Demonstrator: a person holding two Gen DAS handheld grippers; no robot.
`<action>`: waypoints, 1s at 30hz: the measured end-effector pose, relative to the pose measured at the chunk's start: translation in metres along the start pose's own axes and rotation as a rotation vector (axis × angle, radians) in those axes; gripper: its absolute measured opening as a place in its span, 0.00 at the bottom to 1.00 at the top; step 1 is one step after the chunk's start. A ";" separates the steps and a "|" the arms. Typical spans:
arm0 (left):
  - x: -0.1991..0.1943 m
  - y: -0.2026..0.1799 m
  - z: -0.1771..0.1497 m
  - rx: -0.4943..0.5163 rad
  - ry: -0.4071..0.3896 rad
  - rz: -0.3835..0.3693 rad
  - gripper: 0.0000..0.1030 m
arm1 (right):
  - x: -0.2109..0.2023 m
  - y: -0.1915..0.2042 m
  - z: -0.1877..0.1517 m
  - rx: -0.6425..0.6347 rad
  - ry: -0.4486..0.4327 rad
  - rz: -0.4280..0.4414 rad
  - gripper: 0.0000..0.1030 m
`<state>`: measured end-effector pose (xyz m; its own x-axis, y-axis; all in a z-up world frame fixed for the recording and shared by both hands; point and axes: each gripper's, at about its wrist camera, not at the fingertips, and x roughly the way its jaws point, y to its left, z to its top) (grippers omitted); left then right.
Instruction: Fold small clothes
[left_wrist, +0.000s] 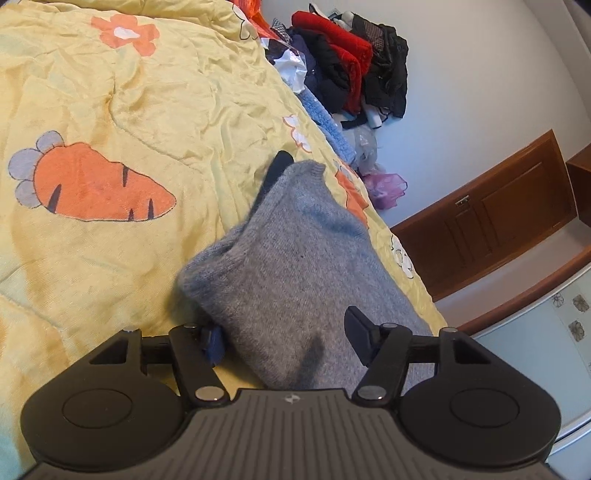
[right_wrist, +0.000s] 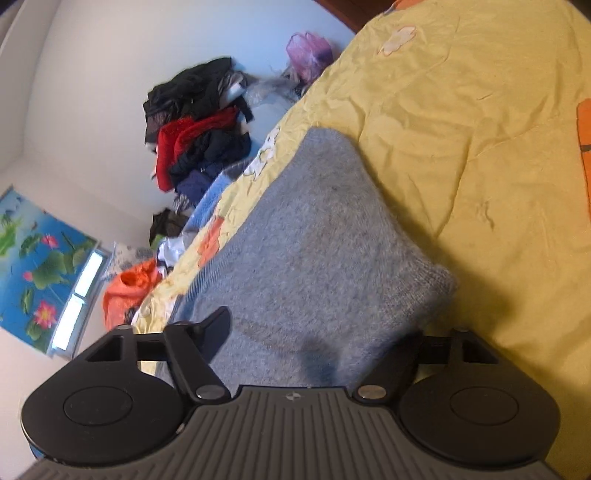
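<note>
Text: none readable in either view.
Logo: small pale emblem, no letters, on the left gripper body, lower centre.
Logo: the same emblem on the right gripper body, lower centre.

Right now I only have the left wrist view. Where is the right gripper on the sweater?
Observer: The right gripper straddles one end of the grey sweater. I cannot tell whether it is pinching.
Operator: Are both fingers showing?
Observer: One finger lies on top of the knit. The other is hidden behind the sweater's folded corner.
Operator: Anything else out of my view?
Observer: A blue lotus poster hangs in the background.
</note>
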<state>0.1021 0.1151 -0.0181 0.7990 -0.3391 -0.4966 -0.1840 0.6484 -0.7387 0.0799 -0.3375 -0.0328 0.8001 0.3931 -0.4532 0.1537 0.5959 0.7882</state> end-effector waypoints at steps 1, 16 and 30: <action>0.003 -0.002 0.001 0.007 -0.001 0.005 0.62 | 0.002 0.001 0.001 0.000 -0.003 0.000 0.65; 0.008 -0.024 0.015 0.115 0.035 0.085 0.07 | 0.017 0.014 0.021 -0.026 0.028 0.000 0.16; -0.060 0.020 -0.003 0.136 0.090 0.053 0.05 | -0.047 -0.028 -0.017 0.041 0.090 0.008 0.28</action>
<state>0.0486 0.1467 -0.0043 0.7347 -0.3572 -0.5768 -0.1407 0.7514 -0.6447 0.0282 -0.3611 -0.0407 0.7463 0.4603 -0.4808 0.1724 0.5640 0.8076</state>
